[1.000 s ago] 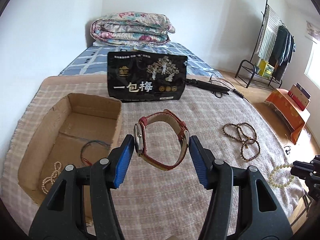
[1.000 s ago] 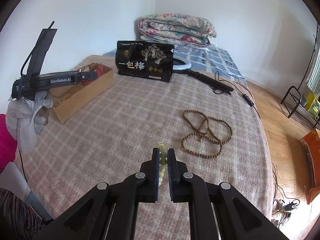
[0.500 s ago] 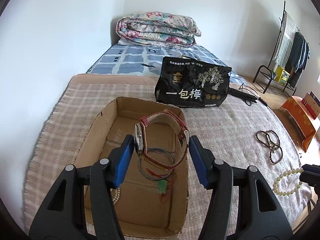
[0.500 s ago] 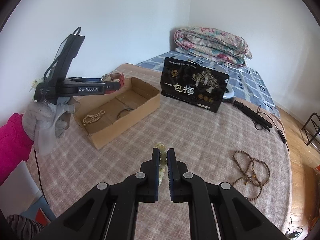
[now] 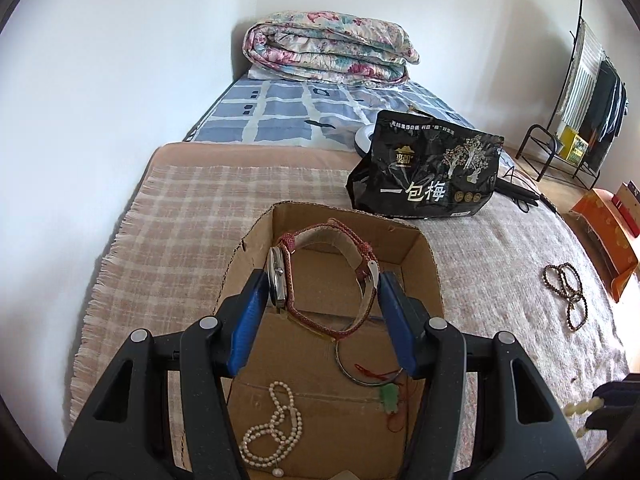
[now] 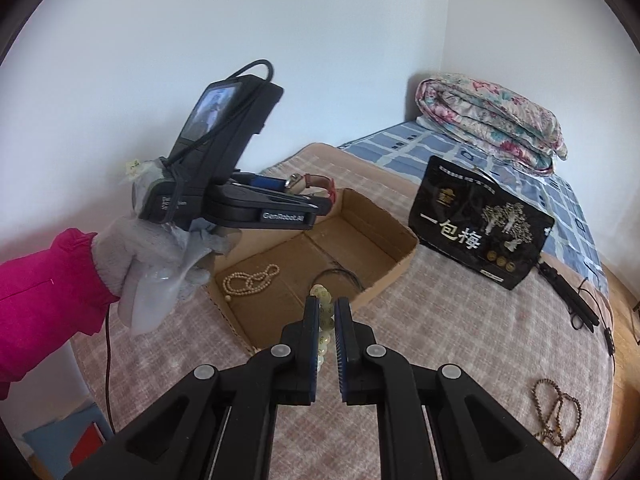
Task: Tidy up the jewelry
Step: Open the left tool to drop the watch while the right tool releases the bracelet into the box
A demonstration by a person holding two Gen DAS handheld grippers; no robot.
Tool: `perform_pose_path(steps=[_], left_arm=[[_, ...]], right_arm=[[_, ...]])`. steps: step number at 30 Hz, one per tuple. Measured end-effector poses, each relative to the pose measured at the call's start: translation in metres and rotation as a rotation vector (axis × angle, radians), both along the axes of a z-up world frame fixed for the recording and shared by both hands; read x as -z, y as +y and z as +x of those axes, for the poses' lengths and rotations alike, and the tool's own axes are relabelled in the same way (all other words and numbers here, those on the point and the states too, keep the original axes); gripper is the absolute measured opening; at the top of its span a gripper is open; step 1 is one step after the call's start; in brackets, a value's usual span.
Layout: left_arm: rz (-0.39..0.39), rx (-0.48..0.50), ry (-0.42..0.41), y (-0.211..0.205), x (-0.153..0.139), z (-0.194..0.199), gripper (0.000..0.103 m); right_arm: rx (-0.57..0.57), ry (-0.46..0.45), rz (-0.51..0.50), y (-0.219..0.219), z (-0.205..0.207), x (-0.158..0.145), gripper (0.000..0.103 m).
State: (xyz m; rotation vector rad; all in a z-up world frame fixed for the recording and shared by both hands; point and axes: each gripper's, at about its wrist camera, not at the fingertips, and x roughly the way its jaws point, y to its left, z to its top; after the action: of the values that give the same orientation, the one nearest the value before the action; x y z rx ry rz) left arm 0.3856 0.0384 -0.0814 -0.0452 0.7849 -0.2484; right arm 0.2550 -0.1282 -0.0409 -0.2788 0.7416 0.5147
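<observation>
Left view only: green pendant (image 5: 389, 397) on red cord and thin dark bangle (image 5: 362, 376) on the floor of the box (image 5: 434, 280); clothes rack (image 5: 588, 92) at far right.
Right view only: gloved hand (image 6: 160, 264) in a pink sleeve gripping the left tool's handle; small screen (image 6: 208, 114) mounted on top.
Both views: black snack bag (image 5: 432, 176) upright behind box; folded floral quilt (image 5: 328, 48) on blue check sheet; brown bead strand (image 5: 568, 294) loose on the blanket, well apart from box.
Left gripper (image 5: 323, 300): held level above the box's near half, fingers spread wide, clamping the watch (image 5: 320, 276) across its loop.
Watch: silver case against left blue pad, red textured strap with pale lining, clasp end at right pad; hanging over box interior.
Right gripper (image 6: 327, 320): low over blanket beside the box's near wall, fingers narrow, pinching pale bead bracelet (image 6: 323, 300).
Bracelet: round, translucent cream-green beads, showing above and between the pads.
Pearls (image 5: 276, 428): white strand looped on box floor, near end.
Box: open brown cardboard, shallow, rough-cut rim.
Blanket (image 5: 188, 216): woven pink-beige plaid, fringed edge.
</observation>
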Motion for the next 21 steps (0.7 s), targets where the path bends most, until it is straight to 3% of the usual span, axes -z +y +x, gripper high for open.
perform_pose_path(steps=[8,21], left_arm=[[-0.008,0.002,0.021,0.008,0.007,0.019,0.058],[-0.008,0.0,0.054,0.009,0.014,0.035,0.059]], right_arm=[[-0.037,0.034,0.063,0.033,0.029,0.013,0.005],[-0.065,0.093,0.108,0.047,0.044,0.035,0.006]])
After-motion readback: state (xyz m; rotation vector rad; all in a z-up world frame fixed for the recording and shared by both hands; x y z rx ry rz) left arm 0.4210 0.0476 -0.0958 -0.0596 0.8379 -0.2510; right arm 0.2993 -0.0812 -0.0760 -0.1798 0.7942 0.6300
